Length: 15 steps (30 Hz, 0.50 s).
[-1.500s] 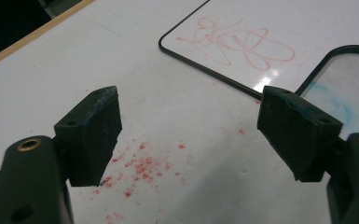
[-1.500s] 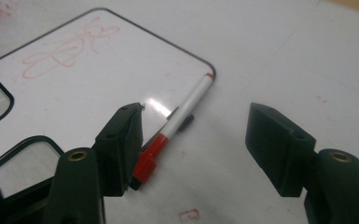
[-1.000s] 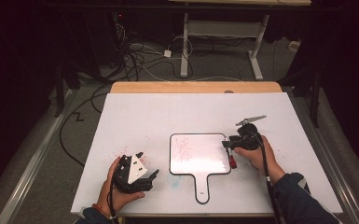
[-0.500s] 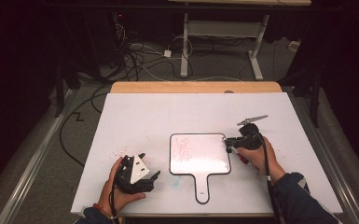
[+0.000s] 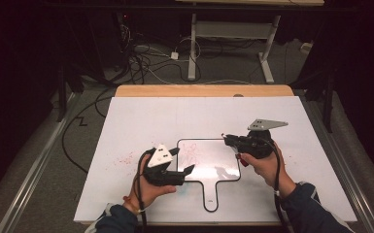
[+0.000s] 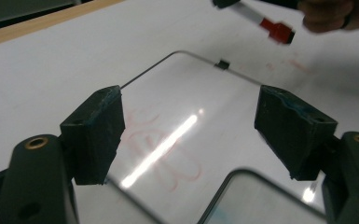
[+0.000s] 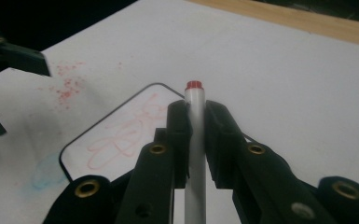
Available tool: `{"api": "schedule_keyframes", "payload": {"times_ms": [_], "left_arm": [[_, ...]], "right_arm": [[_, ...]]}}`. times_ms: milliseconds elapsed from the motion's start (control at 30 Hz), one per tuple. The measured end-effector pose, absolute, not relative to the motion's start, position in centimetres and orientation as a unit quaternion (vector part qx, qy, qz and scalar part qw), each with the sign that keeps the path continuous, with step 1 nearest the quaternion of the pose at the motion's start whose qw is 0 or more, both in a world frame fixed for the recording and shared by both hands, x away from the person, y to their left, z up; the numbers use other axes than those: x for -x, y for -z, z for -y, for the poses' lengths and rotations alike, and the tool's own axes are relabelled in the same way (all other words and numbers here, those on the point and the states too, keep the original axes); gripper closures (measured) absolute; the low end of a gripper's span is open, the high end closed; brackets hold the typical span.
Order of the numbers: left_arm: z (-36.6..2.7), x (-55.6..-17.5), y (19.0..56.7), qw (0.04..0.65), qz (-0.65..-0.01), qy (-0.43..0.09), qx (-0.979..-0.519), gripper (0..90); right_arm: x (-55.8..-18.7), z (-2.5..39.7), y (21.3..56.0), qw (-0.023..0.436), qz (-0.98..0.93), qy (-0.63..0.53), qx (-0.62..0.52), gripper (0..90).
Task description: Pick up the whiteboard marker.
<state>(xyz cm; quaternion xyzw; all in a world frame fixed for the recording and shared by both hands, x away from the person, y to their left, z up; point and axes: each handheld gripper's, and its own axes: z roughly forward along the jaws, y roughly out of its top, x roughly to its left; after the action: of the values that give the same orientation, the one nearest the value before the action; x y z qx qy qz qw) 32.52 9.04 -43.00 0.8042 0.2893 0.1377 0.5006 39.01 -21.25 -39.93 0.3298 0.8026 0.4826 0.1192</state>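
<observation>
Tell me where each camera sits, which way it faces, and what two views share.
High view: above the person's side, looking forward and down at the table; forearms, both hands show.
Left gripper view: on the left tool, looking between open jaws at the whiteboard paddle.
Right gripper view: on the right tool, jaws shut on the marker.
Shared: both gripper views show the paddle's red scribble.

The white table (image 5: 141, 121) is lit brightly from above, while the room around it is very dark; a long streak of glare lies on the small whiteboard (image 6: 168, 149); the right gripper (image 5: 229, 141) casts a soft shadow on this board; the near jaws look slightly blurred in both gripper views.
</observation>
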Motion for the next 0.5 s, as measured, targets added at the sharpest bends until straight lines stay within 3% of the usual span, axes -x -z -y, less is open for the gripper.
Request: {"api": "schedule_keyframes", "payload": {"times_ms": [267,500], "left_arm": [[-3.1,-34.5,42.7,0.542,-0.269,-0.071,-0.793,26.7],[-1.3,-35.2,42.7,0.563,-0.248,-0.051,-0.787,33.4]], "right_arm": [[-37.0,19.7,39.4,0.117,-0.788,-0.524,-0.302,82.0],[-35.8,19.5,39.2,0.125,-0.773,-0.55,-0.29,82.0]]}}
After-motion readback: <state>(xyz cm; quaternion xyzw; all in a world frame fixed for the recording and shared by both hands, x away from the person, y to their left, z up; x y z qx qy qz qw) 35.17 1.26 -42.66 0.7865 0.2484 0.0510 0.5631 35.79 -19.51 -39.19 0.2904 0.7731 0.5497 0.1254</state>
